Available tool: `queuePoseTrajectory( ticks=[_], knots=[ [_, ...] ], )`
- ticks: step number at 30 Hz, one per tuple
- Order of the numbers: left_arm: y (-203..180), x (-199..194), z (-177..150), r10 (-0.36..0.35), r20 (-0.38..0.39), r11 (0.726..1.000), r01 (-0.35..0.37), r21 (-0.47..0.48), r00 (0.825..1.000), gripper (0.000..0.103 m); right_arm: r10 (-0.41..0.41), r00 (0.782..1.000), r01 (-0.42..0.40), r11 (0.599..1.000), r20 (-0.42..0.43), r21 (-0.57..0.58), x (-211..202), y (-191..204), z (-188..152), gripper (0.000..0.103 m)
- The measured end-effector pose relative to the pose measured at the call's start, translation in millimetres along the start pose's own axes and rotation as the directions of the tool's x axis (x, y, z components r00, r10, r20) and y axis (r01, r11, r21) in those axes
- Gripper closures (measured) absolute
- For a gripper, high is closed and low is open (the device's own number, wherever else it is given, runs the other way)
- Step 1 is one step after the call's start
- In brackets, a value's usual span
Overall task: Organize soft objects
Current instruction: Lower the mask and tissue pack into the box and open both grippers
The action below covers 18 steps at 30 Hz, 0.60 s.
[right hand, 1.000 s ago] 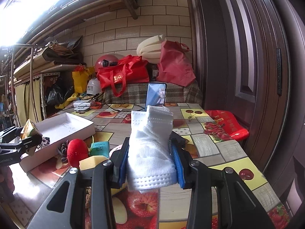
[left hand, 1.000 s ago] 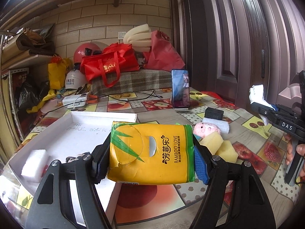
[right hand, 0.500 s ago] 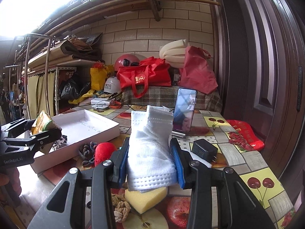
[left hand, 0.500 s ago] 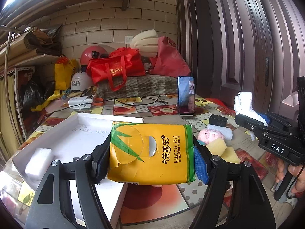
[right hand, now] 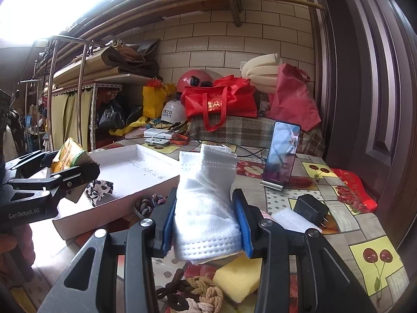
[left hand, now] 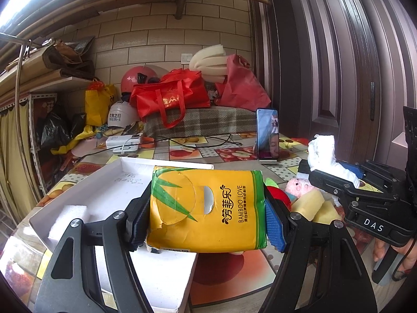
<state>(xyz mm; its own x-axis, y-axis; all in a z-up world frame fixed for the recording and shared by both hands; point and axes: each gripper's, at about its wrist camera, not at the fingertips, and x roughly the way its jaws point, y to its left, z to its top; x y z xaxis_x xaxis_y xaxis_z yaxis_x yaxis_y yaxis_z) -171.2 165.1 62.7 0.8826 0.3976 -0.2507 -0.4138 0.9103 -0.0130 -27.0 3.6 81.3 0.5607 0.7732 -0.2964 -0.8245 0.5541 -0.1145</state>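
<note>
My left gripper [left hand: 206,224] is shut on a yellow and green tissue pack [left hand: 206,208], held above the near corner of a shallow white box [left hand: 109,182]. A white foam block [left hand: 67,219] lies in that box. My right gripper [right hand: 206,221] is shut on a folded white towel [right hand: 208,198] and hovers over the table just right of the box [right hand: 146,172]. In the left wrist view the right gripper [left hand: 331,167] with the towel [left hand: 322,151] shows at the right. The right wrist view shows the left gripper [right hand: 75,167] over the box, beside a black and white cloth [right hand: 100,189].
Yellow sponges [left hand: 310,203], a pink plush [left hand: 297,186] and a red soft toy [left hand: 280,195] lie on the fruit-patterned table [left hand: 229,154]. Braided ropes [right hand: 192,292] and a sponge [right hand: 237,276] lie under my right gripper. A phone [right hand: 282,156] on a stand, a black charger [right hand: 310,208], bags and helmets stand behind.
My right gripper has carried the towel leftwards towards the white box, nearer to the left gripper. The left gripper has stayed roughly in place with the tissue pack.
</note>
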Motion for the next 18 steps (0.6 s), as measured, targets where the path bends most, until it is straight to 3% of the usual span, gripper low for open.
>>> queuePoseTrajectory(
  ticks=[4,8,13,18],
  knots=[
    [16.0,1.3,-0.6,0.03,-0.006,0.999,-0.03,-0.031,1.0,0.03,0.032,0.999,-0.032,0.999,-0.007,-0.022,7.9,14.7,2.8,0.063],
    [47.2,0.9,-0.9,0.118,0.008,0.991,-0.117,-0.068,0.993,0.03,0.062,0.998,-0.062,0.998,-0.029,-0.009,20.8,23.6,5.5,0.063],
    [100.8,10.5,-4.0,0.227,-0.035,0.958,-0.229,-0.173,0.973,0.03,0.105,0.993,-0.105,0.994,-0.045,-0.002,35.7,42.2,10.1,0.063],
    [134.0,23.6,-6.1,0.279,-0.075,0.934,-0.289,-0.21,0.957,0.03,0.161,0.985,-0.163,0.986,-0.067,-0.02,58.2,71.0,17.9,0.063]
  ],
)
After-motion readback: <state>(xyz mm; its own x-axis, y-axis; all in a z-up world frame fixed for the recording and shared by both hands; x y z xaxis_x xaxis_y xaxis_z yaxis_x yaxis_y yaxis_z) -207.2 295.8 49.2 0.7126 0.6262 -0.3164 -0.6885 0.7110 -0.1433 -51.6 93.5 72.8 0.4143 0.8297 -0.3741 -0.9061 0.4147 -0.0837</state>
